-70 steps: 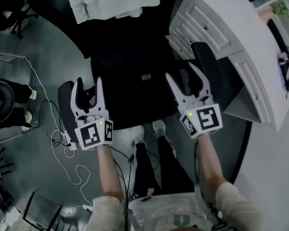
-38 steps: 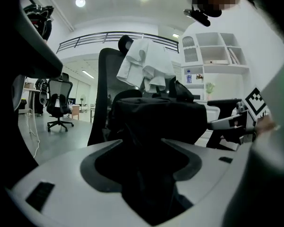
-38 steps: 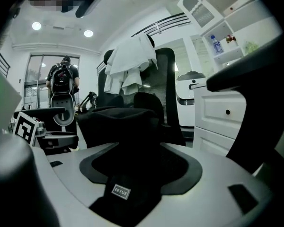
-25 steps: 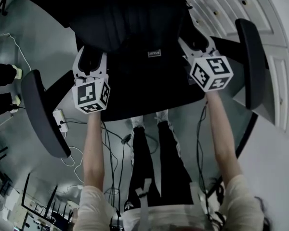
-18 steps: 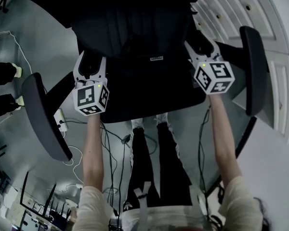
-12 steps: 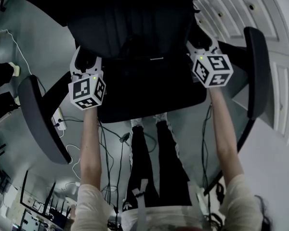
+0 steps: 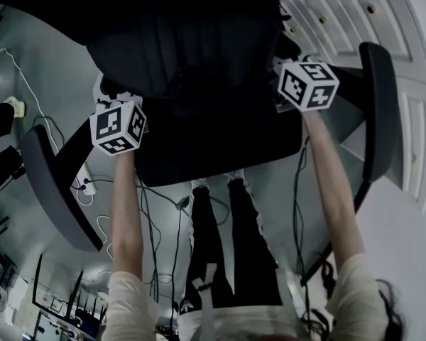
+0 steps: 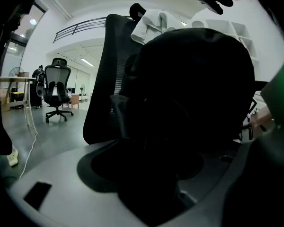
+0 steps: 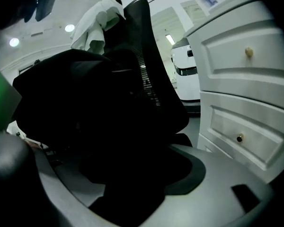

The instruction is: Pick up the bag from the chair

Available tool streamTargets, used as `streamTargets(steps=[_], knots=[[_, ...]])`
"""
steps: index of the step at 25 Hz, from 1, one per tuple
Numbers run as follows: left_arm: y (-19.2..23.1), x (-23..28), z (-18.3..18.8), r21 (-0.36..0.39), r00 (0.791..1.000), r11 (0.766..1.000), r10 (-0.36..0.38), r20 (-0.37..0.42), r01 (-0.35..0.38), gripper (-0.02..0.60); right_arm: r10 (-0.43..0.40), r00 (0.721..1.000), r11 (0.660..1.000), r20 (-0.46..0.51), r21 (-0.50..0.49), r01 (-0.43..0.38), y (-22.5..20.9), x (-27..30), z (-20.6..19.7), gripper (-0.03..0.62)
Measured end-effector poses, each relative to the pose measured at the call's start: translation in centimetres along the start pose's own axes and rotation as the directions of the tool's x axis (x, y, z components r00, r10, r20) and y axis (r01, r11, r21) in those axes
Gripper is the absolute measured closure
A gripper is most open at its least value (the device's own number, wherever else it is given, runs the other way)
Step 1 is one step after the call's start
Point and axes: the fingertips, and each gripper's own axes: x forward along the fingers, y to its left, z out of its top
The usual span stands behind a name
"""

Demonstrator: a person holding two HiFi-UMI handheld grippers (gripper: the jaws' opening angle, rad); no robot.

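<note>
A black bag (image 7: 199, 48) stands on the seat (image 7: 220, 151) of a black office chair, against its backrest. My left gripper (image 7: 108, 91) is at the bag's left side and my right gripper (image 7: 290, 54) at its right side; their fingertips are hidden behind the marker cubes in the head view. In the left gripper view the bag (image 8: 194, 103) fills the picture and its dark fabric runs down between the grey jaws of the left gripper (image 8: 151, 183). The right gripper view shows the bag (image 9: 85, 108) the same way, pinched in the right gripper (image 9: 128, 183).
The chair's armrests (image 7: 53, 183) (image 7: 380, 105) flank my arms. A white drawer cabinet (image 7: 362, 20) stands close on the right. Cables and a power strip (image 7: 82, 180) lie on the grey floor at left. A white cloth (image 8: 154, 22) hangs over the backrest. Another office chair (image 8: 57, 86) stands far off.
Both grippers went from open in front of the chair to the bag's two sides. In the last half second both marker cubes moved up and tilted outward.
</note>
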Motion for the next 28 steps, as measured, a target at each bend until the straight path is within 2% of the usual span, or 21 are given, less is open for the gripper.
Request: streamTargets(steps=[4,8,13,17,20,23,28], knots=[[-0.6,0.9,-0.3,0.029,0.999,0.999,-0.027,-0.03,0.028,0.318,0.04,0.999,0.999,-0.021,-0.025,-0.041,0.2,0.6,0.1,0.338],[-0.2,1.3,-1.1,0.003,0.998,0.999,-0.032,-0.06,0.033,0.319,0.12,0.991,0.992,-0.053,-0.029,-0.122,0.9,1.0,0.5,0.348],[0.1,1.9,-0.9,0.066,0.997,0.998,0.008,-0.079,-0.003,0.331,0.189,0.98,0.981,-0.057,-0.026,-0.19,1.6,2.1,0.2,0.389],[-0.4,2.2,-0.7,0.09,0.997,0.996,0.023,-0.079,-0.016,0.408,0.193,0.976,0.98,-0.096,-0.027,-0.197,1.9,2.6,0.3,0.434],[-1.0,2.1,-0.9,0.123,0.995,0.992,0.03,-0.091,-0.018,0.462,0.188,0.975,0.978,-0.119,-0.068,-0.196,2.3,2.7,0.1,0.474],[-1.1,2.1,-0.9,0.134,0.995,0.991,0.028,-0.098,-0.014,0.485,0.155,0.979,0.979,-0.131,-0.115,-0.171,2.4,2.7,0.0,0.504],[-1.2,1.7,-0.7,0.177,0.994,0.984,0.014,-0.107,0.005,0.5,0.141,0.977,0.975,-0.158,-0.146,-0.165,2.8,2.5,0.1,0.519]])
